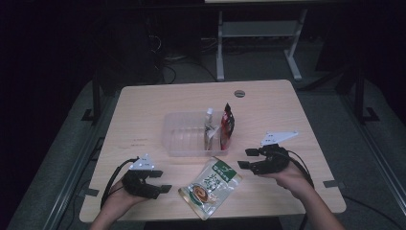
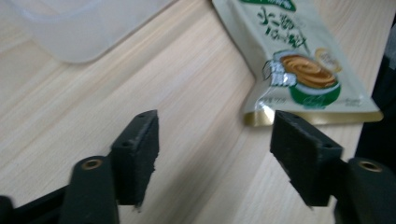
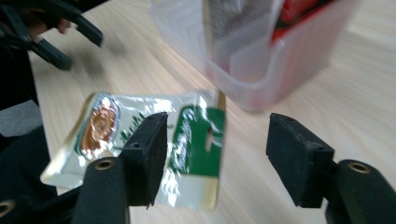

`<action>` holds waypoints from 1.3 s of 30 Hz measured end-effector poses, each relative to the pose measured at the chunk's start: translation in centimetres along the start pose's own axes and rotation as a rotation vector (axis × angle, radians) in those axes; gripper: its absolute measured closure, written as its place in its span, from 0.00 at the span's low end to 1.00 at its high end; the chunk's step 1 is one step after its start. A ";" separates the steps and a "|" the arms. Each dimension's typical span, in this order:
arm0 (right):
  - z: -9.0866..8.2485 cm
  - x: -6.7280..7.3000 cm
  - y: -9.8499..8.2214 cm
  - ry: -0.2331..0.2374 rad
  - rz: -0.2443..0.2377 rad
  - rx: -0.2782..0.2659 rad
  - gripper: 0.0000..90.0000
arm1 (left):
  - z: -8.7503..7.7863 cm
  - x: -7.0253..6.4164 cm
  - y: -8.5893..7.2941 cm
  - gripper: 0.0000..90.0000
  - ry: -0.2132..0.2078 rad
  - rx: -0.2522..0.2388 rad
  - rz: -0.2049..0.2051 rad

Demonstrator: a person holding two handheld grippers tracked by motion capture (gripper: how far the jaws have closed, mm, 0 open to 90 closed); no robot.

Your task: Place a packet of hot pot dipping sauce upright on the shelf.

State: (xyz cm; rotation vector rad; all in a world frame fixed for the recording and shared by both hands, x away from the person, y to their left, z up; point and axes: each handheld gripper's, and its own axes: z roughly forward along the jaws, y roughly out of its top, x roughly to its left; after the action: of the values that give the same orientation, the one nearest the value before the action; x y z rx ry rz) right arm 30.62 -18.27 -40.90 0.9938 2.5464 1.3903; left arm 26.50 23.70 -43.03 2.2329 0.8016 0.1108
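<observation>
A green-and-cream food pouch (image 1: 210, 182) lies flat near the table's front edge, between my two grippers. In the high view my left gripper (image 1: 162, 180) sits to its left, jaws open and pointing at it. The left gripper view has the open gripper (image 2: 215, 140) with bare wood between the pads and the pouch (image 2: 299, 60) ahead on the right. My right gripper (image 1: 245, 158) hovers at the pouch's upper right, open. In the right gripper view this gripper (image 3: 217, 149) is open just short of the pouch's green top (image 3: 196, 140), holding nothing.
A clear plastic bin (image 1: 189, 134) stands mid-table with a white pouch (image 1: 209, 127) and a red pouch (image 1: 227, 124) upright at its right end. A round cable hole (image 1: 239, 93) is near the far edge. White legs of another table (image 1: 220, 48) stand beyond.
</observation>
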 end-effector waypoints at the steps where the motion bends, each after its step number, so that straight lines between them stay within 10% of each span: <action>1: -0.2 -0.1 -0.5 -0.008 0.006 0.000 0.40 | -0.1 -0.1 0.2 0.44 -0.001 -0.004 0.004; 15: -0.8 -0.8 -4.6 -0.080 0.042 0.040 0.33 | 1.4 -5.2 2.7 0.97 -0.158 -0.019 0.087; 26: 0.5 -0.4 -4.5 -0.085 0.023 0.072 0.31 | 4.7 -7.7 2.8 0.99 -0.238 0.070 0.132; 39: 0.9 -0.2 -4.5 -0.092 0.009 0.093 0.31 | 6.8 -7.5 2.5 0.99 -0.188 0.167 0.168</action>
State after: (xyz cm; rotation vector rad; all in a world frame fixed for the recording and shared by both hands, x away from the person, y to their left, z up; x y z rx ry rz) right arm 28.87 -19.45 -44.98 1.0580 2.5633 1.2079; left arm 23.84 13.79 -45.02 2.4230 0.5388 -0.0883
